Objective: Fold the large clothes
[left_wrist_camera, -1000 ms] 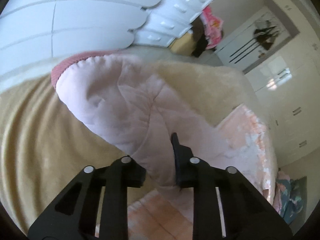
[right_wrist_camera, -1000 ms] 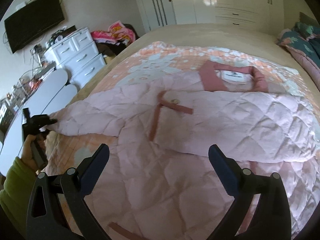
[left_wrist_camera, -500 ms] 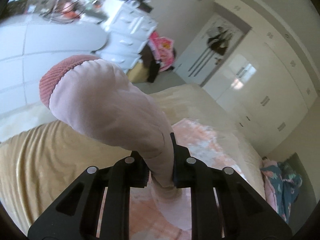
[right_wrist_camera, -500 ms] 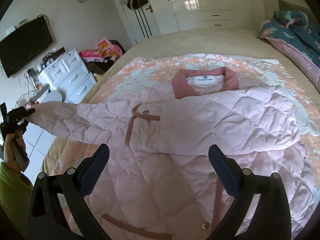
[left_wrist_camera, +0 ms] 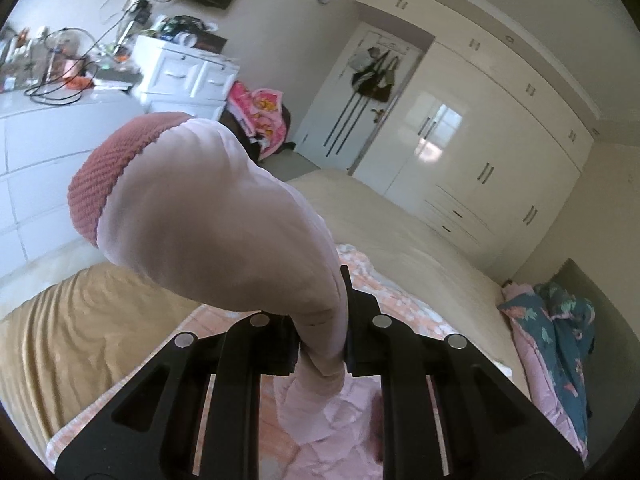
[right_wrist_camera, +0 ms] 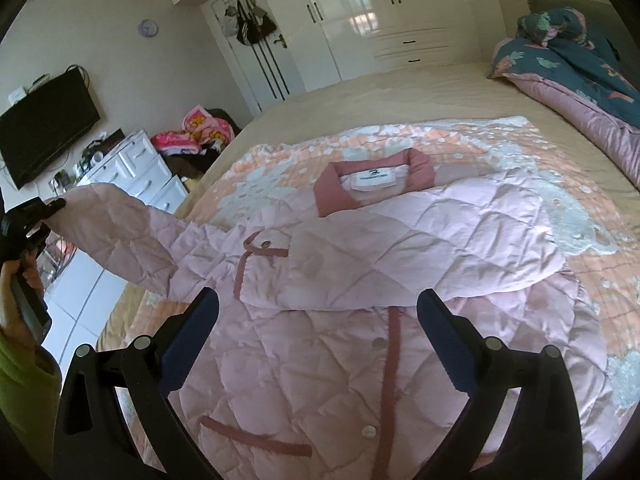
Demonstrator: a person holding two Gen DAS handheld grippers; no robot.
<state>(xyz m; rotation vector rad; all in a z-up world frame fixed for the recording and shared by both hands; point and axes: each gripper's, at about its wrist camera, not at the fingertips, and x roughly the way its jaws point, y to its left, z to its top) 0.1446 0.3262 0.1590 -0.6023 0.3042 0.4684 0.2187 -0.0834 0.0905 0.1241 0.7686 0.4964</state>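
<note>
A pale pink quilted jacket lies front up on the bed, its darker pink collar towards the far side. One sleeve is folded across the chest. The other sleeve, with a knitted rose cuff, is lifted off the bed and my left gripper is shut on it. In the right wrist view that gripper is at the far left, held by a hand in a green sleeve. My right gripper hovers open above the jacket's lower front, with nothing between its fingers.
The bed carries a peach floral cover over a tan sheet. A teal and pink duvet is bunched at the right. White drawers, a television and white wardrobes line the walls.
My left gripper closed on the sleeve and raised it off the bed, so the sleeve now hangs stretched up to the left. The right gripper drifted over the jacket, still open.
</note>
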